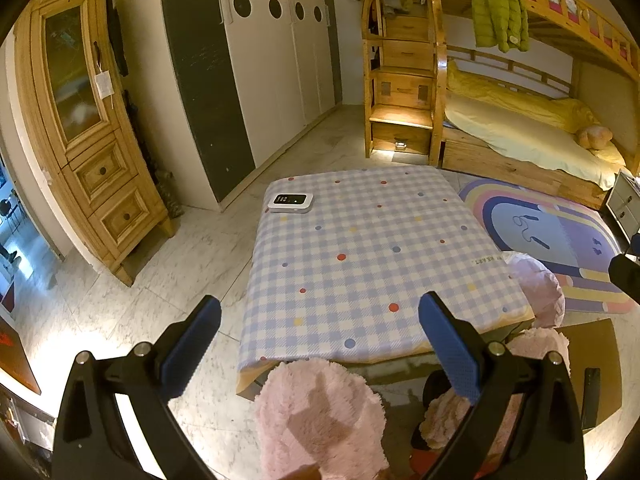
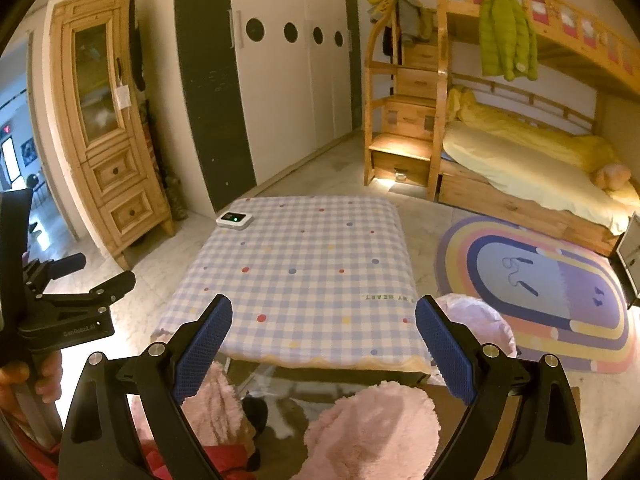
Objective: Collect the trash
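Pink bag (image 1: pixel 538 288), crinkled and thin, sits on the floor against the near right corner of the low table (image 1: pixel 360 240). Whether it lines a bin I cannot tell.

Left gripper (image 1: pixel 320 304): jaws spread wide, released, nothing between the blue pads (image 1: pixel 192 344), nothing touched. It hangs over the table's near edge. The bag lies outside the jaws, to the right of the right finger and a little beyond it.

Right gripper (image 2: pixel 324 306): jaws likewise wide apart, empty, no contact. It too is over the near edge of the checked cloth. In this view the bag (image 2: pixel 476 320) shows just to the right of the right fingertip, outside the gap.

My left hand (image 2: pixel 24 376) is at the left border of the right wrist view, wrapped around the tool's handle.

On the table: one flat white device (image 1: pixel 290 202) at the far left corner, green light lit (image 2: pixel 235 220). Pink fluffy fabric (image 1: pixel 320 412) is below the jaws.

Beyond: rainbow rug (image 1: pixel 560 232) right of the table, bunk bed (image 1: pixel 520 136) behind it, wooden cabinet (image 1: pixel 80 120) at left.
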Demonstrator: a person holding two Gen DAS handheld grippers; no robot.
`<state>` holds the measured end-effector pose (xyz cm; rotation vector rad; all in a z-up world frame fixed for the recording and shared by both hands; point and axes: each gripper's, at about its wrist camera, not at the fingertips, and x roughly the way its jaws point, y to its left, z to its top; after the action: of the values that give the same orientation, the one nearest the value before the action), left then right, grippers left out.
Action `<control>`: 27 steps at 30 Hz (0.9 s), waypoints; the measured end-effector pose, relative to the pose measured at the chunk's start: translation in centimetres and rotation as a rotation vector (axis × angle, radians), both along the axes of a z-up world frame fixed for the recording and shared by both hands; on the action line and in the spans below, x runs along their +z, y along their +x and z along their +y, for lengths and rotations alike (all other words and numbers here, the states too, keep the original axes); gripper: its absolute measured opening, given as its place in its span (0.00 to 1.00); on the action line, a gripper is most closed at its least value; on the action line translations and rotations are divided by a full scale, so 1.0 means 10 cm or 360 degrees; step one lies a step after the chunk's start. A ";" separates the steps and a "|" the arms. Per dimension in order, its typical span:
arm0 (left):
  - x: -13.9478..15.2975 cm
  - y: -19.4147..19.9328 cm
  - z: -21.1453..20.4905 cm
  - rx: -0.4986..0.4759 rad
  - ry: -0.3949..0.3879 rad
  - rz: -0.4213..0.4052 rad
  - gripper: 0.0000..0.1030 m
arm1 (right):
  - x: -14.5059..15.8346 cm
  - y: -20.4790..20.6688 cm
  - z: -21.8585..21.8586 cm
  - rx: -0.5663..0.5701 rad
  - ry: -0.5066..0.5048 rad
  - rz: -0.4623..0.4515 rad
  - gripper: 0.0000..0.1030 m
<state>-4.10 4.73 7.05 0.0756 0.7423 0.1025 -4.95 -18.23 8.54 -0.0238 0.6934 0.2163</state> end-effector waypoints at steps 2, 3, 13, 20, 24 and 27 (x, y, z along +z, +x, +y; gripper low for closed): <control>0.01 0.01 -0.01 -0.0001 0.0002 -0.0003 0.93 | 0.00 0.00 -0.01 0.0000 -0.0002 -0.0001 0.89; 0.01 0.01 -0.01 -0.0002 0.0002 -0.0002 0.93 | 0.00 0.00 -0.01 0.0001 0.0000 0.0000 0.89; 0.01 0.00 -0.01 -0.0001 0.0002 -0.0001 0.93 | 0.01 0.00 -0.02 -0.0001 0.0001 0.0000 0.89; 0.01 0.00 -0.02 -0.0001 0.0001 0.0000 0.93 | 0.01 0.01 -0.04 -0.0001 0.0003 0.0004 0.89; 0.01 0.00 -0.03 -0.0001 0.0002 0.0000 0.93 | 0.01 0.01 -0.04 -0.0003 0.0005 0.0001 0.89; 0.01 0.00 -0.04 0.0002 0.0003 0.0002 0.93 | 0.01 0.01 -0.05 -0.0004 0.0007 0.0005 0.89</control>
<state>-4.09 4.38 7.12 0.0772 0.7434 0.1042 -4.86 -18.72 8.63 -0.0185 0.6960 0.2155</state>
